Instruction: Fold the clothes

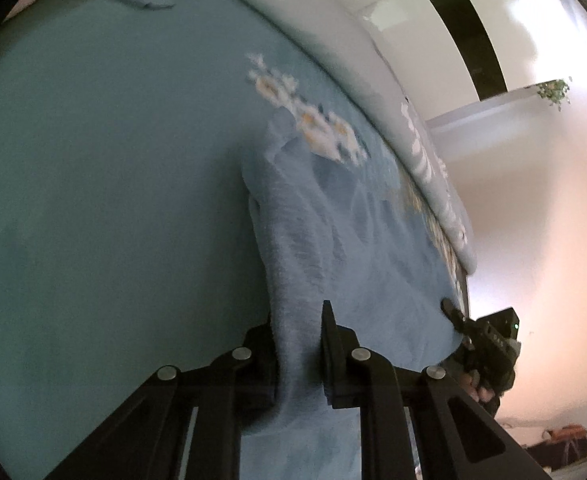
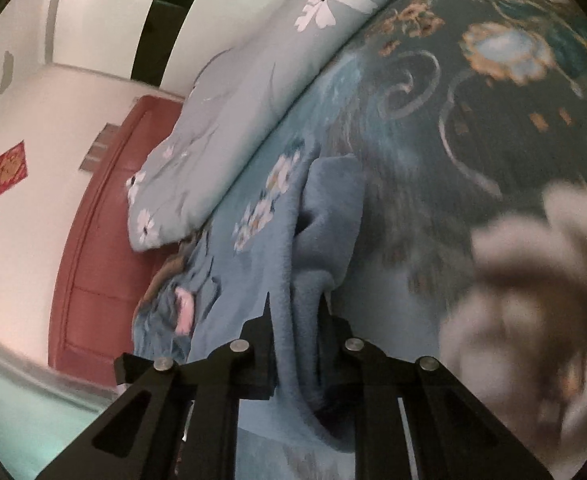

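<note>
Each claw, left claw (image 1: 298, 354) and right claw (image 2: 296, 334), is clamped on an edge of the blue fleece garment (image 1: 357, 248) over the bed (image 1: 93, 200), folding apparently barely begun

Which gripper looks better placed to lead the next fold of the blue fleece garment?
Neither clearly: the left gripper and right gripper are each shut on a bunched edge of the blue fleece garment. Probably both should carry it together.

The right gripper (image 2: 297, 320) pinches a bunched fold of the blue fleece garment (image 2: 269, 248) between its black fingers (image 2: 259, 344). It lies on a dark floral bedspread (image 2: 473, 128), beside a pale daisy-print quilt (image 2: 233, 112). A red door (image 2: 105, 248) stands behind.
</note>
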Demonstrator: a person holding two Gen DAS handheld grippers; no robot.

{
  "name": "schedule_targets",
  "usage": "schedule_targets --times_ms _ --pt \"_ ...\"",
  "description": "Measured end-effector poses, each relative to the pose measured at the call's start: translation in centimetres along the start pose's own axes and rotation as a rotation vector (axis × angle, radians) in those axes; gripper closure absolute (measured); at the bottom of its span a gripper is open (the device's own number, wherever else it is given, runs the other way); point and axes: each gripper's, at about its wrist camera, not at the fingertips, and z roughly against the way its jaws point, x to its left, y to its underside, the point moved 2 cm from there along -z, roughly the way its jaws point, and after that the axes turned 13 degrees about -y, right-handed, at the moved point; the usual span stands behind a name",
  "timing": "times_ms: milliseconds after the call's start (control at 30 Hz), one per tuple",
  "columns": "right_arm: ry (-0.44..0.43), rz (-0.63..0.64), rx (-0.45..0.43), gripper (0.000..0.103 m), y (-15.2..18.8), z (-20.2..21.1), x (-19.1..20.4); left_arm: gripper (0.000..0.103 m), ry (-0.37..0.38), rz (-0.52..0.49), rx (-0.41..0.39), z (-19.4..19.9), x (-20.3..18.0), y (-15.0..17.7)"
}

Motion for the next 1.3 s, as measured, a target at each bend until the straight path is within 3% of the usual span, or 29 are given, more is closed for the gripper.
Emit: schedule_targets --times_ms 267,500,600,700,767,867,933,1100,1200,1300 --pt "-0.031 -0.011 0.040 0.087 8.1 4.3 0.3 0.086 0.037 -0.002 -0.006 3.2 2.5 7.7" --pt "-0.012 -0.078 0.020 0.087 10.5 4.8 -1.8 0.086 0.070 0.046 -0.011 2.6 4.1 9.1" --pt "-0.007 -0.090 0.012 0.087 10.7 4.8 -2.4 0.077 0.077 0.012 -0.024 3.5 4.0 9.4" --pt "-0.007 -0.088 0.006 0.086 10.8 4.7 -2.5 0.056 0.054 0.007 -0.044 4.9 4.3 9.5" --pt "-0.008 -0.081 -0.001 0.085 10.9 4.6 -2.6 0.054 0.010 0.011 -0.085 6.4 4.2 9.6" --pt "-0.014 -0.072 -0.014 0.085 11.2 4.6 -2.9 0.054 -0.099 -0.070 -0.177 8.1 1.5 10.0" --pt "-0.027 -0.077 -0.025 0.085 11.4 4.6 -3.2 0.054 -0.122 -0.153 -0.222 8.2 -1.6 10.8" --pt "-0.033 -0.067 -0.034 0.085 11.5 4.7 -3.1 0.055 -0.144 -0.367 -0.207 3.9 -9.1 13.9" --pt "-0.042 -0.070 -0.044 0.085 11.6 4.8 -3.2 0.057 -0.167 -0.401 -0.130 0.4 -10.4 15.5" --pt "-0.051 -0.071 -0.046 0.085 11.7 4.9 -3.2 0.057 -0.207 -0.440 -0.122 -1.1 -10.7 16.5"
